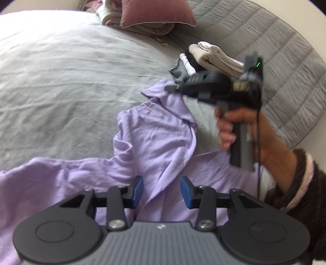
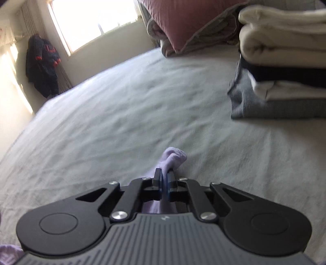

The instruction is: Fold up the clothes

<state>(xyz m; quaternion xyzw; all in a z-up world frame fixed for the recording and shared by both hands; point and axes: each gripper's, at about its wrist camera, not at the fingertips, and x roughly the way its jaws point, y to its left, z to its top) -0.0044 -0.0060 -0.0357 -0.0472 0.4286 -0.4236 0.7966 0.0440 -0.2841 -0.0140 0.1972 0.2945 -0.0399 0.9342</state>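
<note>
A lilac shirt (image 1: 154, 142) lies crumpled on the grey bedspread (image 1: 61, 81), one part drawn up toward the far right. My left gripper (image 1: 162, 190) hovers low over the shirt's near part, open; a raised fold of cloth runs between its blue pads (image 1: 138, 188) without being pinched. A person's hand (image 1: 230, 130) holds my right gripper (image 1: 170, 88) further back. It is shut on the shirt's far corner. In the right wrist view the right gripper (image 2: 164, 174) clamps that lilac cloth (image 2: 173, 158), which sticks out past the fingertips above the bedspread (image 2: 122, 112).
A stack of folded clothes (image 1: 205, 59) (image 2: 285, 61) sits just right of the held corner. A dusky pink pillow (image 1: 156, 12) (image 2: 189, 20) and bedding lie at the head of the bed. A quilted grey cover (image 1: 281, 53) lies at right. A window (image 2: 91, 20) and a hanging dark jacket (image 2: 42, 61) stand beyond.
</note>
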